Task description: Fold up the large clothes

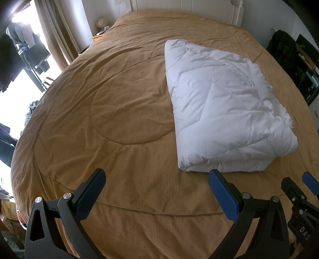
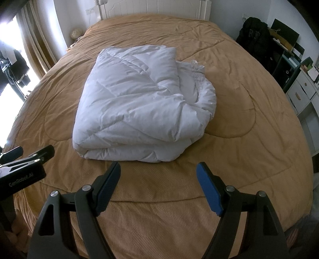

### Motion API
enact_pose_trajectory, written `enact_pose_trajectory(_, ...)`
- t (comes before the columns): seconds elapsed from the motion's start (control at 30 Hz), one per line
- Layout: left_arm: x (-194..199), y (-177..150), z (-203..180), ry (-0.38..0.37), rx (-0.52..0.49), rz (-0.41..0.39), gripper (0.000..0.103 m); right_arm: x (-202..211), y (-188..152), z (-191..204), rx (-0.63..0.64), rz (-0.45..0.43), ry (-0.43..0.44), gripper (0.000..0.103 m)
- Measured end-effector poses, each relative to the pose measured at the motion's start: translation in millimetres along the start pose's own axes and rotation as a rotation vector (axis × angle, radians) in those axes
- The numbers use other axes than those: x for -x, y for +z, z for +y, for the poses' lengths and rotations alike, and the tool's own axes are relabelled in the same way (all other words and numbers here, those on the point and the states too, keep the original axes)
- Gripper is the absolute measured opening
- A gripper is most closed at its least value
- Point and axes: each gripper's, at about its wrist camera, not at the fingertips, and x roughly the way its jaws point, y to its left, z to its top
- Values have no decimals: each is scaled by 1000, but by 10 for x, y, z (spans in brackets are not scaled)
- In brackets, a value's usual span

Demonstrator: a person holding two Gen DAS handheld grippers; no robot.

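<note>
The left gripper (image 1: pixel 157 180) hangs above the near edge of the bed, its blue-padded fingers (image 1: pixel 223 194) spread wide with only the bedspread showing between them. The right gripper (image 2: pixel 158 172) is just beside it, over the same near edge, its jaws likewise wide apart and holding nothing (each gripper shows at the side of the other's view).

Just beyond both pairs of fingertips lies the folded white duvet (image 2: pixel 137 103), a thick quilted bundle resting on the tan bedspread (image 1: pixel 99 111) towards the near edge. Its folded layers face the grippers, and its looser, rumpled ends bunch up on the side towards the bed's right edge.

Past the far edge stands a white headboard (image 2: pixel 175 9). Off the left edge are curtains (image 1: pixel 57 37) and a bright window; off the right edge, a dark garment (image 2: pixel 253 37) hangs beside white shelving (image 2: pixel 303 93).
</note>
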Motion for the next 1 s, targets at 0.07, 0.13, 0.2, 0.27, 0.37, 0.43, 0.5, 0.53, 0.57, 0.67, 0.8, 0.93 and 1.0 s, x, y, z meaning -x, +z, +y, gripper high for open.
enact_pose_trajectory(0.07, 1, -1, 0, -2, 0, -1, 102, -1, 3, 5, 1, 0, -3, 79)
enact_pose_trajectory(0.13, 0, -4, -3, -5, -2, -1, 102, -3, 7, 3, 1, -1, -1, 79)
enact_pose_trajectory(0.2, -6, -6, -1, -5, -3, -1, 102, 1, 8, -5, 0, -5, 0, 79)
enact_pose_trajectory(0.27, -4, -7, -1, -5, -1, -1, 102, -1, 12, -6, 0, -7, 0, 79)
enact_pose_trajectory(0.37, -5, -3, 1, -5, -1, -2, 102, -1, 13, -7, -1, -2, 2, 79)
enact_pose_trajectory(0.43, -7, -5, -4, -5, 0, -4, 102, 3, 12, -11, -1, -1, 1, 79)
enact_pose_trajectory(0.5, -6, -11, -5, -5, 2, -6, 102, 7, 14, -11, -1, -2, 1, 79)
enact_pose_trajectory(0.53, -6, -12, -6, -5, 4, -7, 102, 8, 14, -12, -1, -2, 2, 79)
enact_pose_trajectory(0.57, -2, -13, -3, -5, 6, -8, 102, 10, 14, -13, 0, -3, 1, 79)
enact_pose_trajectory(0.67, 28, -10, 8, -6, 13, -19, 102, 14, 13, -10, -2, -5, 1, 79)
enact_pose_trajectory(0.8, 62, -11, -2, -5, 11, -29, 102, 40, 20, 7, 6, -18, 4, 79)
enact_pose_trajectory(0.93, 73, -14, 2, -7, 13, -31, 102, 63, 10, 39, 13, -26, 3, 79)
enact_pose_trajectory(1.0, 74, -14, 4, -10, 15, -31, 102, 67, 7, 38, 12, -28, 3, 79)
